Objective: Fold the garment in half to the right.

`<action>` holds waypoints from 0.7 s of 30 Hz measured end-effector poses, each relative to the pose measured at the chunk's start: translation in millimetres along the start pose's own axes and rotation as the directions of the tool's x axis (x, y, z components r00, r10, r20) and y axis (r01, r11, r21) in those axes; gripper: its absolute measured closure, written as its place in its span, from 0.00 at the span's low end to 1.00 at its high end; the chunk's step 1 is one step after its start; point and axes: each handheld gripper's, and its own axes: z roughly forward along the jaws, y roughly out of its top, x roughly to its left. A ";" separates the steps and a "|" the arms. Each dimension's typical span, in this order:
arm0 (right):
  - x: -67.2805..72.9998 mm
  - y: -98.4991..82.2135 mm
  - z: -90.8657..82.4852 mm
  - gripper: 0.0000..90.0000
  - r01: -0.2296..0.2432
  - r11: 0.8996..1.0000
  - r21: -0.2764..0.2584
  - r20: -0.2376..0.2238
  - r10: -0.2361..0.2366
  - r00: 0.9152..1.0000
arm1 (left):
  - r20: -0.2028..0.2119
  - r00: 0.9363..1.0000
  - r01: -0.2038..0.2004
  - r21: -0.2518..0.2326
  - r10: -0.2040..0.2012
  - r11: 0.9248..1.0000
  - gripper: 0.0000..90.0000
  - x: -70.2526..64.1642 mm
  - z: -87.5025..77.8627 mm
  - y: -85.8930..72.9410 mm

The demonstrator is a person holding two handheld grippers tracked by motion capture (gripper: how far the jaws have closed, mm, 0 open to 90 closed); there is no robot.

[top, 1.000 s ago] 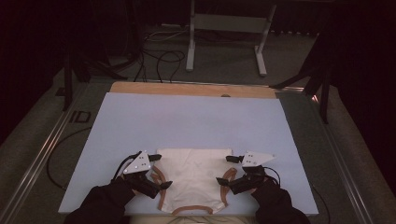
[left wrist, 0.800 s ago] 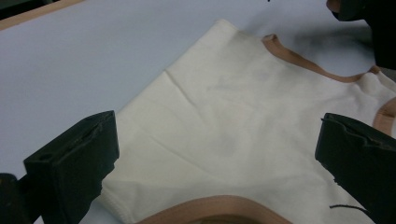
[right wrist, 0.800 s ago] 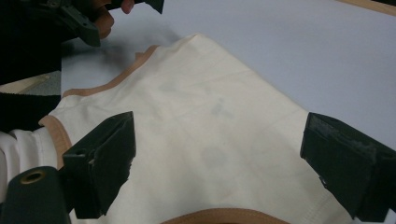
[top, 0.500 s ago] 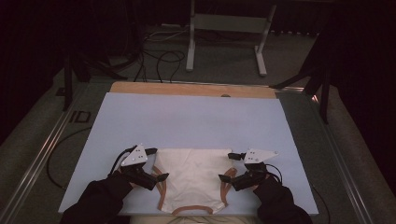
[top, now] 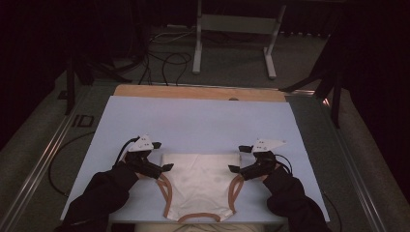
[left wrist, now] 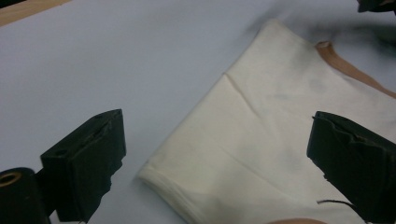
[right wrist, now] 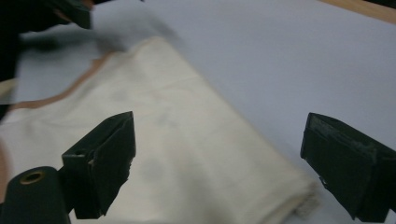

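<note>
On the near edge of the pale blue mat (top: 203, 121) I see the cream garment (top: 200, 181) with tan trim lying flat. My left gripper (top: 162, 166) and right gripper (top: 237, 162) flank its top corners, both spread wide, probably just above the cloth.

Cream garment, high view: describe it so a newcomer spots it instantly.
Find the pale blue mat covering the table. At its near edge, between the left gripper and right gripper, lies the cream garment. It is the one cloth item there, edged with tan trim.

Cream cloth garment (top: 200, 181), matt; smooth pale table cover (top: 203, 121); wood edge (top: 198, 92).
</note>
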 end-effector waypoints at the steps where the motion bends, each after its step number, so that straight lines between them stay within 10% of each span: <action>1: -3.8 0.7 1.8 0.13 -0.018 1.000 0.008 0.006 0.018 1.000 | -0.003 1.000 0.004 0.007 -0.004 1.000 0.09 2.7 2.0 0.0; 21: -40.3 -7.9 19.9 0.36 -0.111 0.990 0.086 0.008 0.111 0.994 | -0.019 0.984 0.176 0.107 -0.175 0.979 0.56 43.4 25.2 -14.0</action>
